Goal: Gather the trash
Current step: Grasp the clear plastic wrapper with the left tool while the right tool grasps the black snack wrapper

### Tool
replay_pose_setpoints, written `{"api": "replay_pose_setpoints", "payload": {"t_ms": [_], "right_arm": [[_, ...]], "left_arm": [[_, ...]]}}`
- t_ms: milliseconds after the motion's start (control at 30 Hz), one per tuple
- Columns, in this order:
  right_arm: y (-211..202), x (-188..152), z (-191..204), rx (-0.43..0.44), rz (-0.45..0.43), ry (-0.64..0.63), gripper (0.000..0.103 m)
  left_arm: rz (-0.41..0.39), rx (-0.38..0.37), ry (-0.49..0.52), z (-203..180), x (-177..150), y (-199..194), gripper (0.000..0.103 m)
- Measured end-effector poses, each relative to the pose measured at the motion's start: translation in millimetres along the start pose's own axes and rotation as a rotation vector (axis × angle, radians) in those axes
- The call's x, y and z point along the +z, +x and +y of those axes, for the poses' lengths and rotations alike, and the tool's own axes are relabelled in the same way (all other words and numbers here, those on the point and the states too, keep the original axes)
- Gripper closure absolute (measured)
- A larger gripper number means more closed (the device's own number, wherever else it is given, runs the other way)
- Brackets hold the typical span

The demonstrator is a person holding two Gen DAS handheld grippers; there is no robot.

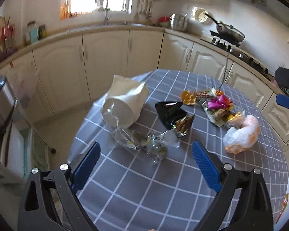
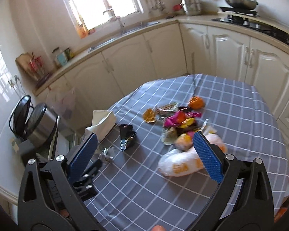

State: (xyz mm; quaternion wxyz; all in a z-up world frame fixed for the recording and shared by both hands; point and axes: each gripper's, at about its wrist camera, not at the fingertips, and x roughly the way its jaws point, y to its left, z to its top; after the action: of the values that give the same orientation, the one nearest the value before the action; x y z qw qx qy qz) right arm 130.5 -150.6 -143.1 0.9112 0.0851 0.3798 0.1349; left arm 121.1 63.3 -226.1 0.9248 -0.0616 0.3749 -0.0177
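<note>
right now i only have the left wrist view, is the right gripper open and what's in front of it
observer: Open. The right gripper has its fingers spread, with the white and orange plastic bag lying just ahead, not gripped.
operator: anything at the far side of the wrapper pile
observer: Yes, a round orange sits at the far edge of the wrapper pile, on the checked tablecloth.
</note>
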Motion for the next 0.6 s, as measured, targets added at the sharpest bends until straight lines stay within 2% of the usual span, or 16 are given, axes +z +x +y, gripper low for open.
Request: {"api": "replay_pose_setpoints", "payload": {"t_ms": [100, 200, 233, 267, 333, 467, 533, 600], "right_arm": [[11.8, 1.2, 5.6, 0.0, 0.024, -0.018, 0.006], [28.0, 2.7, 12.0, 0.005, 0.061, -0.048, 0.006], [36.4, 2.8, 14.4, 0.015, 0.081, -0.059, 0.006], [45.3, 2.7, 16.9, 0.022, 0.105, -0.07, 0.006], [62.7, 1.9, 22.8, 0.036, 0.148, -0.095, 0.006], [101.7, -0.5, 33.9, 0.06, 0.215, -0.123, 0.007], [120.8, -2.2, 36.5, 0.046, 0.246, -0.134, 0.018], [141.4, -8.6, 38.4, 0.004, 0.293, -0.153, 0.047]], "left_arm": [[0.035, 0.011, -0.038, 3.7, 2.8, 19.0, 0.01], [0.064, -0.043, -0.088, 12.3, 2.8, 31.3, 0.013], [0.075, -0.067, -0.092, 12.5, 1.9, 34.9, 0.038], [0.089, -0.083, -0.094, 12.3, 0.8, 38.9, 0.054], [0.092, -0.091, -0.104, 15.1, 0.7, 41.4, 0.069], [0.095, -0.137, -0.126, 19.6, -1.9, 42.5, 0.07], [0.095, -0.146, -0.13, 21.6, -4.6, 40.3, 0.071], [0.095, -0.15, -0.127, 24.8, -8.5, 37.0, 0.071]]}}
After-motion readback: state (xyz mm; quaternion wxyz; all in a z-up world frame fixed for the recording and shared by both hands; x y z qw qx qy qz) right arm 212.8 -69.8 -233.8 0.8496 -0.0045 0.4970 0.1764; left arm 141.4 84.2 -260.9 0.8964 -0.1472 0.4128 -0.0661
